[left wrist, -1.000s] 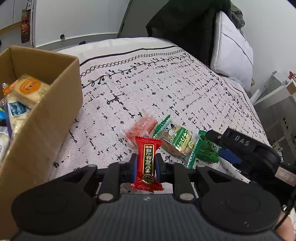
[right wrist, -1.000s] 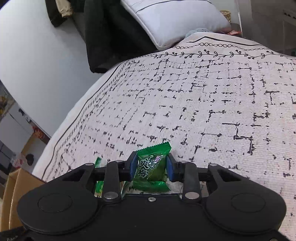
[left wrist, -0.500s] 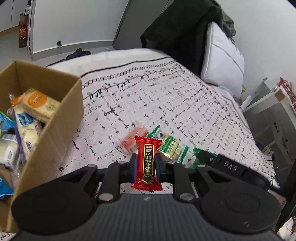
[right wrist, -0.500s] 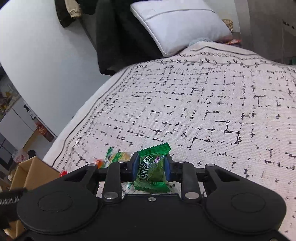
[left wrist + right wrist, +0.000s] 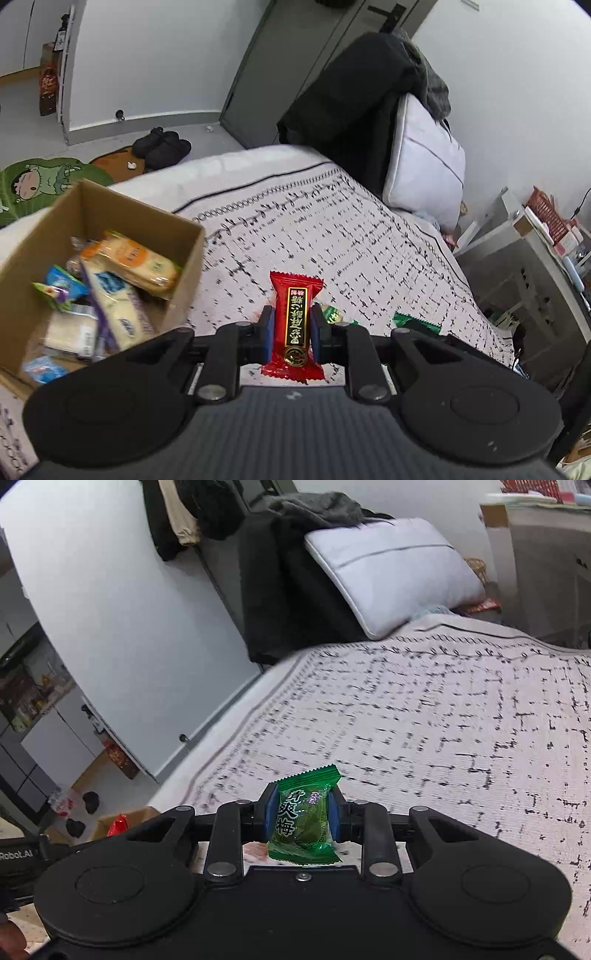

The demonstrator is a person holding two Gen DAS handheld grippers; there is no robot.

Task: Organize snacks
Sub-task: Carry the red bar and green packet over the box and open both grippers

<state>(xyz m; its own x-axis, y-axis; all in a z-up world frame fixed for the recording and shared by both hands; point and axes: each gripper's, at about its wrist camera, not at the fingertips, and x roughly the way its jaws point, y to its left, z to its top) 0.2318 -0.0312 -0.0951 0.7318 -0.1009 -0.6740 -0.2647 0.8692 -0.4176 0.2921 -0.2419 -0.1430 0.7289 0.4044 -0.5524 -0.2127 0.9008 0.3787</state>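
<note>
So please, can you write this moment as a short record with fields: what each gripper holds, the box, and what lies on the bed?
left gripper: shut on red candy
right gripper: shut on green candy
cardboard box: open, on the bed, several snack packets inside
bed cover: a few green-wrapped snacks lie behind the left gripper

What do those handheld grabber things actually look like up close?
Both the left gripper and right gripper are matte black plastic: two round discs, angular linkage arms with silver bolts, and short fingers faced with blue pads. The left one's body is ribbed grey. White lettering marks an arm at the right view's edge.
</note>
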